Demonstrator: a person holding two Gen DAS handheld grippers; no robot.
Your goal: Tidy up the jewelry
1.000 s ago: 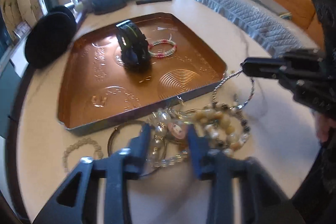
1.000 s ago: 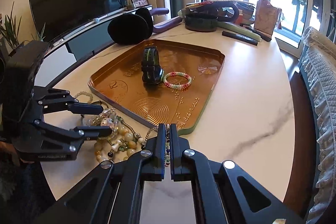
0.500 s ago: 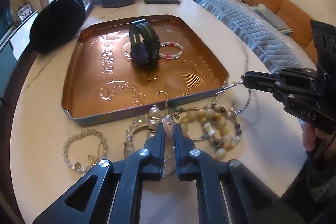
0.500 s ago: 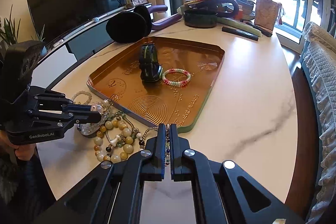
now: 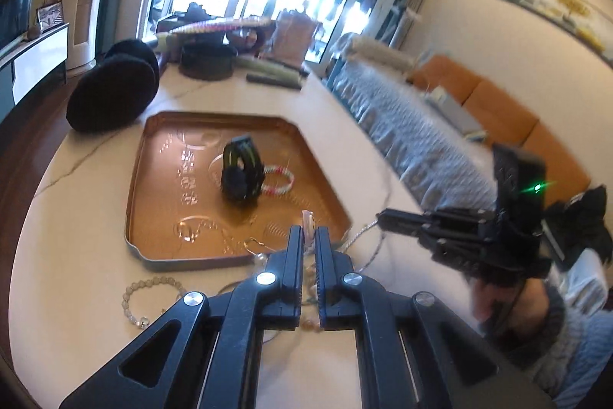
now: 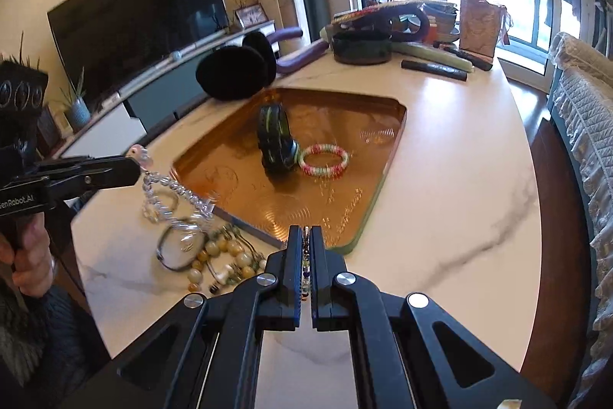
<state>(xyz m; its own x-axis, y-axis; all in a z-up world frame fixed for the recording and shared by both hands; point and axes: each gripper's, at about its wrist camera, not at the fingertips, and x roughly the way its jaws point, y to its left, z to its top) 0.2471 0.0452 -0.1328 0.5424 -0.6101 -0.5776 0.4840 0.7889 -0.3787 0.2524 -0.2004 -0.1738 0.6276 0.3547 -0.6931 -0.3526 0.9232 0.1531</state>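
**Clear bead bracelet lifts off the pile**

The left hand-held gripper [image 5: 308, 232] now has its fingers closed on the pink charm of a clear bead bracelet [image 6: 164, 194], where half a second ago the same piece lay in the heap on the bench [image 6: 459, 217]. It has risen: in the right wrist view the strand dangles from the closed tips, its lower loops blurred and hanging just above the bench, near the tray's [image 6: 387, 160] near-left corner. The lift has separated this one piece from the tangle.

The right hand-held gripper [image 6: 305, 236] stays clamped on a thin chain with small coloured beads [image 6: 305, 257], just off the tray's near edge; in the left wrist view the silvery chain trails from its tips down toward the bench.

Left behind by the bench's near edge are the amber bead string [image 6: 226, 255] and a dark bangle [image 6: 180, 248], and a pale bead bracelet [image 5: 149, 298] lies apart, in front of the tray's near-left corner. Inside the tray stand the black and green watch [image 6: 276, 140] and, touching it, the pink and green bracelet [image 6: 323, 160].

Both grippers are loaded, so the next step is probably carrying them over the tray; the swinging strand could snag the rim.
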